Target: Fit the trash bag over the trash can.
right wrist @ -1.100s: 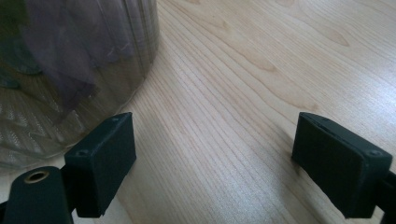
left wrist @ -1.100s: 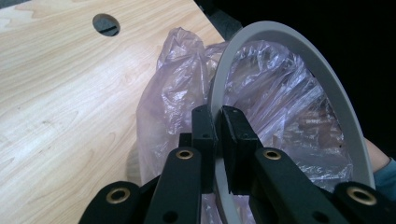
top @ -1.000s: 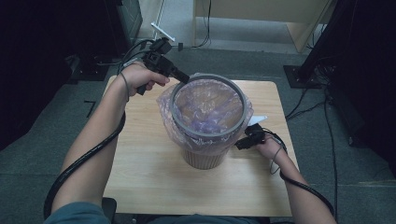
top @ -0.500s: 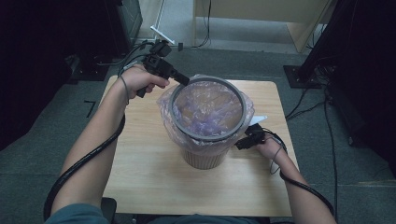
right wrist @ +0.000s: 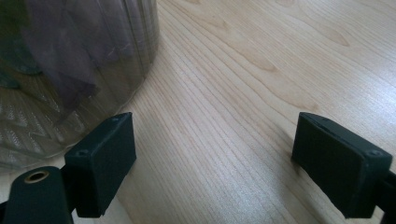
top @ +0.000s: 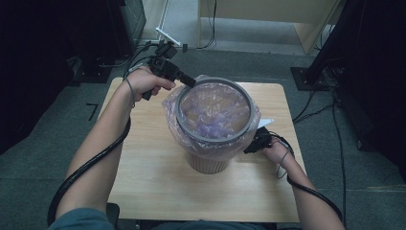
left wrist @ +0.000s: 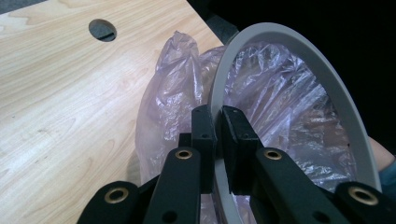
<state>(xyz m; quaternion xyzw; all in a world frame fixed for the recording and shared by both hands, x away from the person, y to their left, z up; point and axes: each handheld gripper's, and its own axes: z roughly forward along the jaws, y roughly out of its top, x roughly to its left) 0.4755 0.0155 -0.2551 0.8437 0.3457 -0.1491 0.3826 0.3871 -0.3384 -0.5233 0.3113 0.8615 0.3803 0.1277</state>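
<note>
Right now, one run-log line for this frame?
left claw: shut on grey plastic bin ring | right claw: open beside ribbed bin | purple liner bag: under ring

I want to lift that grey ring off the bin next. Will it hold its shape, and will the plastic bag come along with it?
The grey ring keeps a clean curve in the left hand-held gripper, so probably stiff and light. The thin, crinkled plastic bag looks floppy and may cling or drag.

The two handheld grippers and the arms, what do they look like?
Both the left gripper and the right gripper are matte black, with blocky rectangular pads on arms joined by brass-ringed pivots. A thick black cable trails from each. The forearms are bare, with a teal sleeve at the shoulder.
</note>
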